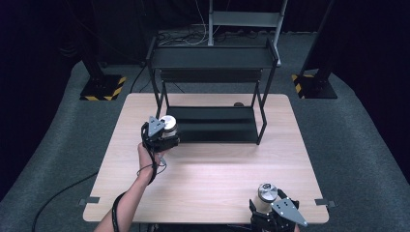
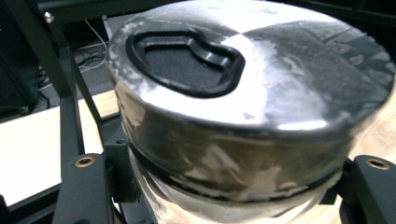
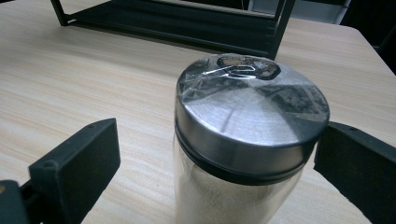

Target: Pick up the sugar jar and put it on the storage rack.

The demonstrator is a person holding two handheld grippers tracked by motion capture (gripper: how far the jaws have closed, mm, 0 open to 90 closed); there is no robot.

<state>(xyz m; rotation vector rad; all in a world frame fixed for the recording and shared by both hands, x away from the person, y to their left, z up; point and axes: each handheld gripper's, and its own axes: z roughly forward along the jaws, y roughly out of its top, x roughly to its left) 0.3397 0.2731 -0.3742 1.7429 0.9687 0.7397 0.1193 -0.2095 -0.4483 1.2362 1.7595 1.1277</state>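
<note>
My left gripper (image 1: 163,135) is shut on a glass jar with a silver metal lid (image 1: 168,123) and holds it above the table, just left of the black rack's lower shelf (image 1: 212,124). Seen close in the left gripper view, this jar's lid (image 2: 243,84) has the two black jaws against the glass below it. A second jar with a silver lid (image 1: 267,192) stands on the table near the front right edge. My right gripper (image 1: 267,205) is open around it. In the right gripper view this jar (image 3: 247,126) stands between the jaws, with a clear gap at the left one.
A black two-tier metal rack (image 1: 212,58) stands on the far half of the wooden table (image 1: 212,174). Its front legs (image 1: 262,121) come down near the table's middle. Black stands with yellow-striped bases (image 1: 102,88) sit on the grey floor behind.
</note>
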